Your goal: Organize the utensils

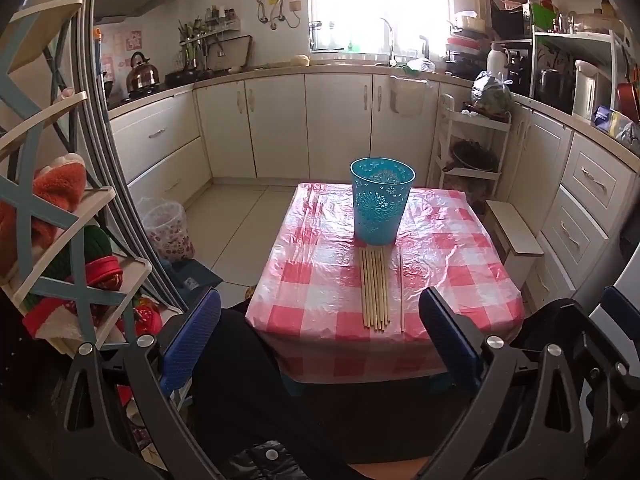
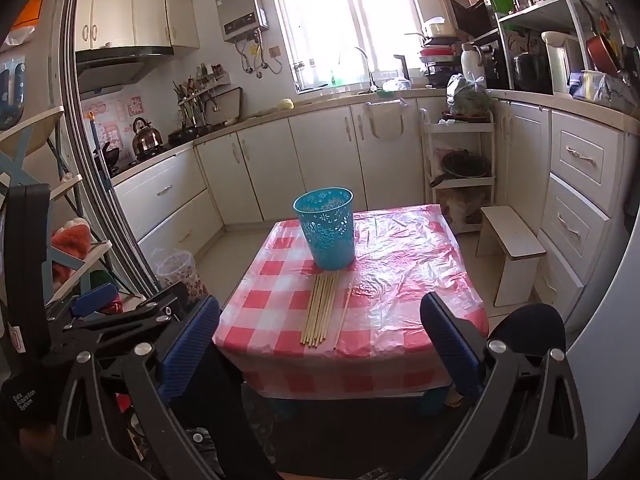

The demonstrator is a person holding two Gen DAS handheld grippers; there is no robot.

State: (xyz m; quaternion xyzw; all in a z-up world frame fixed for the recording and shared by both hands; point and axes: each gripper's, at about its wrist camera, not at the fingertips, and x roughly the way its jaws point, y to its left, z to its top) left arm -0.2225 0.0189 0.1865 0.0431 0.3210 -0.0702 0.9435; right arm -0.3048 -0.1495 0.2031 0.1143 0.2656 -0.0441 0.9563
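A turquoise perforated holder (image 1: 381,201) stands upright on a small table with a red-checked cloth (image 1: 460,264). In front of it lie several wooden chopsticks in a bundle (image 1: 375,288), with one single chopstick (image 1: 401,292) a little to the right. My left gripper (image 1: 320,344) is open and empty, held back from the table's near edge. The right wrist view shows the holder (image 2: 326,234), the bundle (image 2: 322,310), the single chopstick (image 2: 344,312) and the cloth (image 2: 412,280). My right gripper (image 2: 320,350) is open and empty, also short of the table. The left gripper (image 2: 96,300) shows at the left of that view.
A shelf rack with red and green cloth items (image 1: 68,248) stands at the left. A lined bin (image 1: 168,230) sits on the floor left of the table. A small wooden stool (image 2: 510,248) and a white trolley (image 2: 460,168) stand at the right. Cabinets line the room.
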